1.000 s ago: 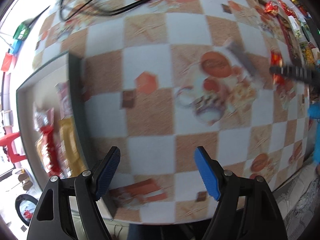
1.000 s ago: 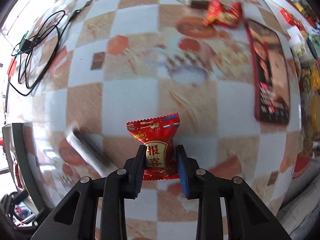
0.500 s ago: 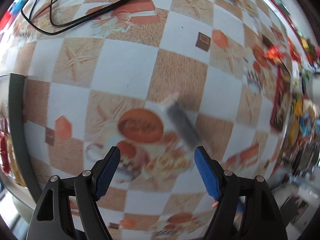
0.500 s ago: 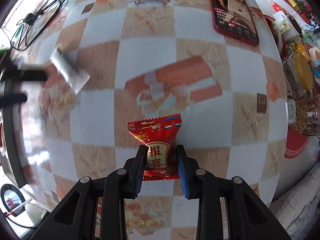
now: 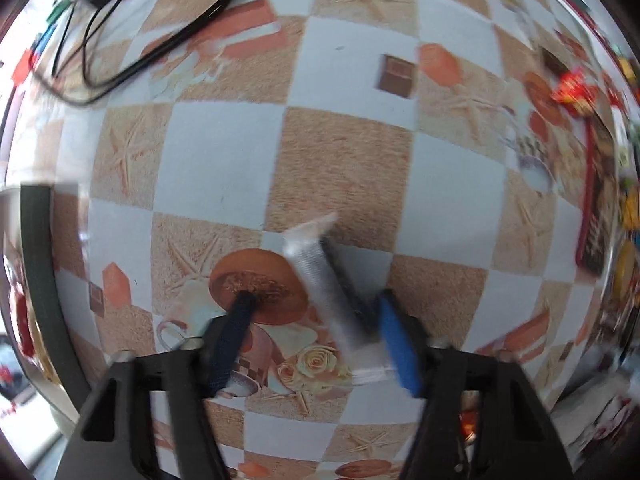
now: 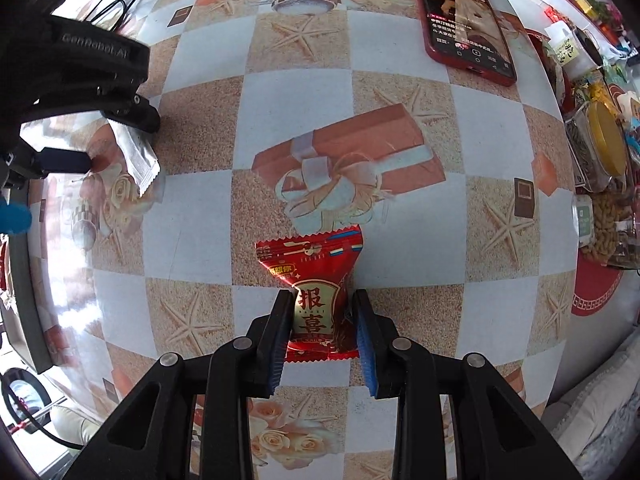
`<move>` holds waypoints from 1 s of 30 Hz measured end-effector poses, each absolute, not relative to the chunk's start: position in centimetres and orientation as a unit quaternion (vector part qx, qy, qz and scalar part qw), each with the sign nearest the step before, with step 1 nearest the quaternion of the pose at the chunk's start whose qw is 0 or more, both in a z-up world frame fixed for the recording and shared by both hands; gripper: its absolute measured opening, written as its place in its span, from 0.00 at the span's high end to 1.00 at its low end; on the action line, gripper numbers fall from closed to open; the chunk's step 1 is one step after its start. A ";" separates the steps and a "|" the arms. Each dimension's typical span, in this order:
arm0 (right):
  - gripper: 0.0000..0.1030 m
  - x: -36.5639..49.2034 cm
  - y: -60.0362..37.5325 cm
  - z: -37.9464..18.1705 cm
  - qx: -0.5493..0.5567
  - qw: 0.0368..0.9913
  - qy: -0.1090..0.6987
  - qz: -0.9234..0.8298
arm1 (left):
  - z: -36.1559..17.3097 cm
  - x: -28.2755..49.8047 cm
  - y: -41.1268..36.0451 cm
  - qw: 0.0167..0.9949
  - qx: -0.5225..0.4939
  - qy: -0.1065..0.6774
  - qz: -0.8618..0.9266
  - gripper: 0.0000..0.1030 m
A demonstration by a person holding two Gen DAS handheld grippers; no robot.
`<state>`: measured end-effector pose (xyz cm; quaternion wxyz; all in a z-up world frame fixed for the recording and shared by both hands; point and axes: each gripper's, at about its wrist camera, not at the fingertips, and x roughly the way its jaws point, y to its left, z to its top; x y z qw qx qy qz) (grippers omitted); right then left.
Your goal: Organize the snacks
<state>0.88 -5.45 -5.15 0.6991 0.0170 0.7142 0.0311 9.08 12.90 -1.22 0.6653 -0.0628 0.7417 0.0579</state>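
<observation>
**Both grippers on snacks, left open, right clamped**

Left gripper (image 6: 86, 136): body reads "GenRobot.AI" in the right wrist view. Jaws spread wide, straddling the silver sachet (image 5: 328, 292), which lies flat on the tabletop (image 5: 224, 152) near its left edge, just beside the dark tray (image 5: 38, 264). Right blue pad (image 5: 394, 344) touches or nearly touches the sachet; blur hides which. Left pad stands apart from it. No print readable on the sachet.

Right gripper (image 6: 322, 336): clenched on the red candy (image 6: 316, 292), label "报喜" in red on gold. Candy is mid-table, both pads pressed to its sides.

Red phone (image 6: 464, 16) lies at the far right, screen lit, text too small to read.
</observation>
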 end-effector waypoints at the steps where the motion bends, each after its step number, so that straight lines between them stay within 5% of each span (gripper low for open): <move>1: 0.69 0.9 -5.5 -5.2 0.016 0.699 0.714 0.032 | -1.0 9.0 12.4 0.667 -0.048 0.742 0.047 0.68; 2: 0.69 0.9 -5.5 -5.2 0.014 0.699 0.714 0.033 | -1.1 9.0 11.3 0.666 -0.034 0.744 0.037 0.79; 12: 0.69 -1.0 -4.9 -4.8 -0.006 0.689 0.723 0.056 | -0.8 -2.2 11.2 0.655 0.030 0.755 -0.018 0.80; 15: 0.68 -2.2 -4.6 -4.9 -0.020 0.684 0.726 0.070 | -0.9 -4.8 11.9 0.643 0.033 0.765 -0.026 0.67; 17: 0.67 -2.7 -4.9 -4.9 0.000 0.677 0.731 0.082 | -0.6 -5.6 12.5 0.642 0.038 0.766 -0.008 0.41; 18: 0.50 -2.8 -5.1 -5.0 0.011 0.674 0.734 0.083 | -0.1 -5.8 12.8 0.647 0.039 0.761 0.003 0.36; 19: 0.21 -2.9 -5.5 -4.9 0.026 0.673 0.735 0.082 | 0.4 -5.8 13.1 0.653 0.035 0.756 0.010 0.30; 20: 0.12 -3.1 -5.9 -4.7 0.036 0.677 0.731 0.078 | 0.8 -5.7 13.3 0.656 0.030 0.754 0.013 0.28; 30: 0.08 -4.6 -9.0 -5.0 0.060 0.666 0.741 0.059 | 1.1 -7.4 16.8 0.629 0.058 0.775 0.023 0.23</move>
